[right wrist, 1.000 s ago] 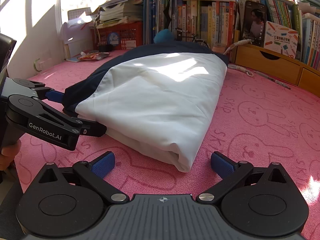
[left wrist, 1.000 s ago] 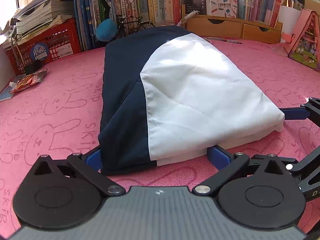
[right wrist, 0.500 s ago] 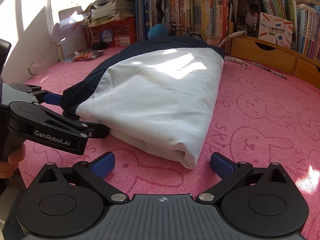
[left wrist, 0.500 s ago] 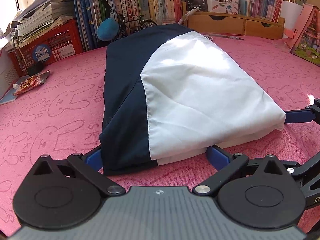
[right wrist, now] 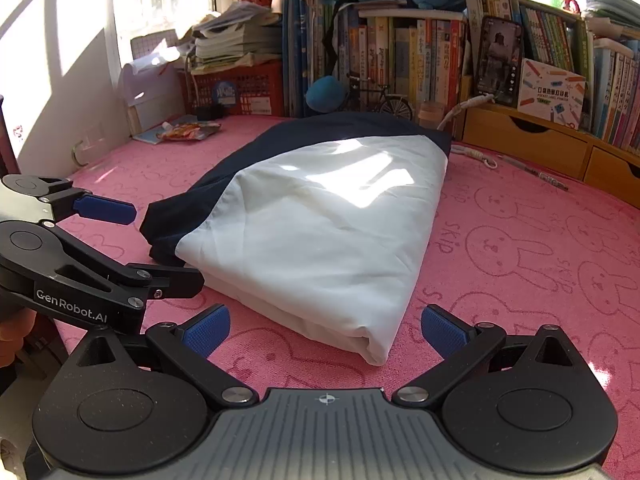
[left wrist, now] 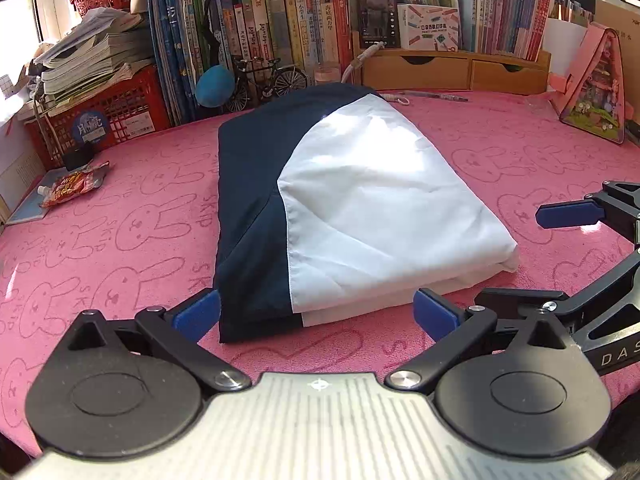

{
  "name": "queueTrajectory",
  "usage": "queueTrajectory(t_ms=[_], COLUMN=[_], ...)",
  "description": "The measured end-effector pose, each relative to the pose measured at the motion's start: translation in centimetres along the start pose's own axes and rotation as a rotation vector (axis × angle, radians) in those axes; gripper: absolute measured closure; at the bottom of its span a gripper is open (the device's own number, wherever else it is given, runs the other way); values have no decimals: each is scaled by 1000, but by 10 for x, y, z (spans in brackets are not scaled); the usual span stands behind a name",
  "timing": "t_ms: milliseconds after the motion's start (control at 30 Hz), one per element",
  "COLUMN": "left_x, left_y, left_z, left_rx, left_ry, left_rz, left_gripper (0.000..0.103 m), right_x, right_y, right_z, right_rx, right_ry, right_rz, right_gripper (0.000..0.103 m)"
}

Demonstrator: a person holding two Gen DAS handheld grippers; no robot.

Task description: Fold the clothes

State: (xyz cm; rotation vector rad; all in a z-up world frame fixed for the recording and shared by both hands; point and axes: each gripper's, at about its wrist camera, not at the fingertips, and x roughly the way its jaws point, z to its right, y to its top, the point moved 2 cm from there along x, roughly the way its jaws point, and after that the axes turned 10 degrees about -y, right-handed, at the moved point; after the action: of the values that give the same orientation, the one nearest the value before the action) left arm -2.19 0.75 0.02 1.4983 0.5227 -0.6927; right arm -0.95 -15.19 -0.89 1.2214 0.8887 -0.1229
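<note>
Left gripper (left wrist: 316, 314) released, straddling near edge of folded garment (left wrist: 340, 208) on pink counter (left wrist: 120, 232); right gripper (right wrist: 325, 330) released, facing its near corner; long axis running away.

- A folded garment (left wrist: 340, 208) lies mid-table on a mat (left wrist: 120, 240).
- Books (left wrist: 280, 28) line the far edge, behind it.
- A crate (left wrist: 104, 112) sits far left; drawers (left wrist: 452, 72) far right.
- Both grippers, left (left wrist: 316, 314) and right (right wrist: 326, 330), sit near, fingers apart.
</note>
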Motion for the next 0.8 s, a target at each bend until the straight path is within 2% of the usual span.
queueTrajectory(t_ms=[167, 800], left_x=[8, 17], left_y=[-3, -7], left_z=[-6, -11], left_rx=[-38, -69], left_ry=[-25, -32], left_rz=[-33, -65], left_gripper=[0, 0], right_x=[6, 14], right_y=[-4, -11], right_z=[0, 1], right_rx=[3, 10], right_ry=[-16, -5], right_rz=[-16, -40], right_gripper=[0, 0])
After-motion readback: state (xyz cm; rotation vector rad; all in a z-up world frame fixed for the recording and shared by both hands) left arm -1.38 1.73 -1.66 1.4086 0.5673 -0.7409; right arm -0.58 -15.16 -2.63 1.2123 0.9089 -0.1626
